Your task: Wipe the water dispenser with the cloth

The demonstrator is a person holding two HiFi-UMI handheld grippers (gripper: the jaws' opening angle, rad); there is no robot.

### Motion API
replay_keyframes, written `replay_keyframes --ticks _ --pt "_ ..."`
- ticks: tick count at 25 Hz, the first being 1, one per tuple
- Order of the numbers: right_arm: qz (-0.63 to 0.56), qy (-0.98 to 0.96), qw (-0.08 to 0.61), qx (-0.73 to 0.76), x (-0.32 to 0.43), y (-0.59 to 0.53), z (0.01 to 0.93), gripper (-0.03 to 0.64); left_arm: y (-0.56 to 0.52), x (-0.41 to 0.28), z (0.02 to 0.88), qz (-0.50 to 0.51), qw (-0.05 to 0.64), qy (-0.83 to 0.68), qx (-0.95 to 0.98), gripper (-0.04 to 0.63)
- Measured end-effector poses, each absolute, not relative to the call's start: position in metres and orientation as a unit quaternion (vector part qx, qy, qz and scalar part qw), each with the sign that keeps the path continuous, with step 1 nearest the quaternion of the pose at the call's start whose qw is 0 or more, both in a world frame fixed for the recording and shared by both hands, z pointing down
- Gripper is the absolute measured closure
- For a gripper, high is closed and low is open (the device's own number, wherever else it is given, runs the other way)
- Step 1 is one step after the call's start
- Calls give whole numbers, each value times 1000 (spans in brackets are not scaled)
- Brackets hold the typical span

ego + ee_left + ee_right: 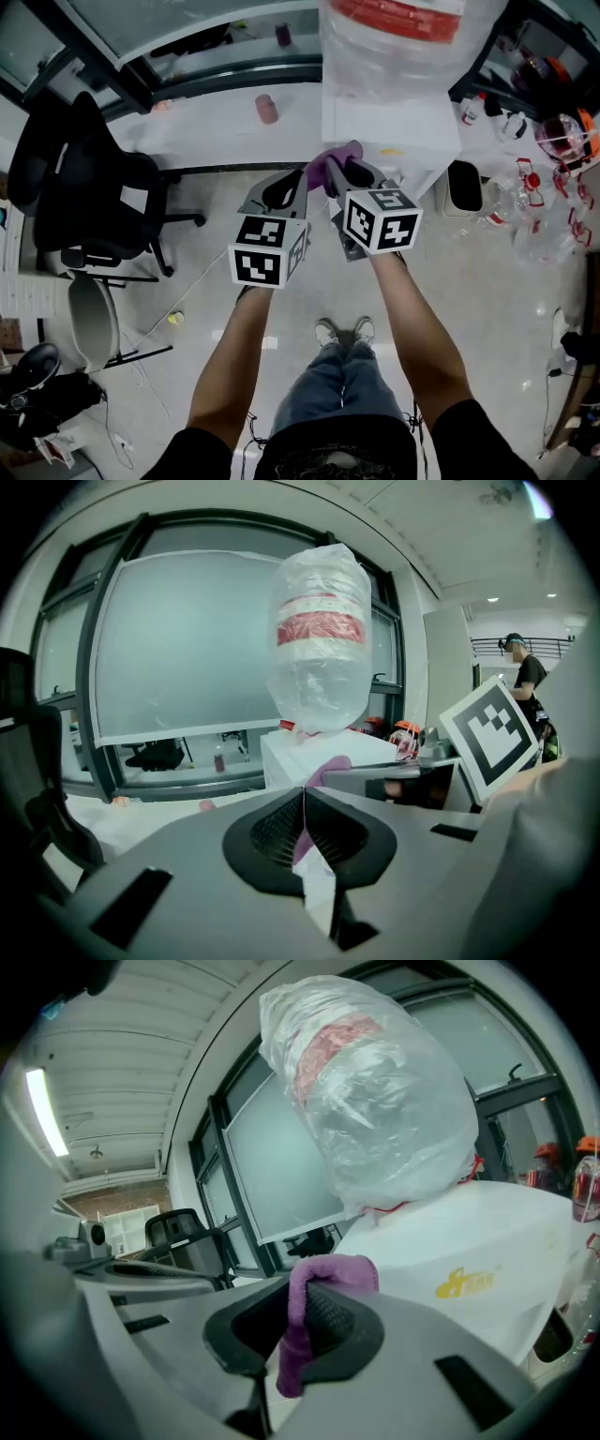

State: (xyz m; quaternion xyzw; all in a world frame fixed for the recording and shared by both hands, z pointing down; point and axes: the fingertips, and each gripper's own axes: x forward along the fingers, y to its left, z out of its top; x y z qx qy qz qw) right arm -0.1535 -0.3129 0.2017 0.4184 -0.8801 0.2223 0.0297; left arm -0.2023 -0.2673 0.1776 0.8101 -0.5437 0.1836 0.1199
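Now, cloth pinched in right gripper — near water dispenser

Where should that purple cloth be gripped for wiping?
Probably mid-cloth, from behind, as the right gripper has it: the cloth is limp, so a fold bulges past the jaw tips toward the water dispenser while its tail hangs below.

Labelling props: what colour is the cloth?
Purple cloth, clearest in the right gripper view.
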Motion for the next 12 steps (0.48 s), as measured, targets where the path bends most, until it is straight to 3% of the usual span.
replay_keyframes --ticks 12 --pt "229 -870 4 436 -97 -330 209 584 -275 -148 194 205 115 -524 819 569"
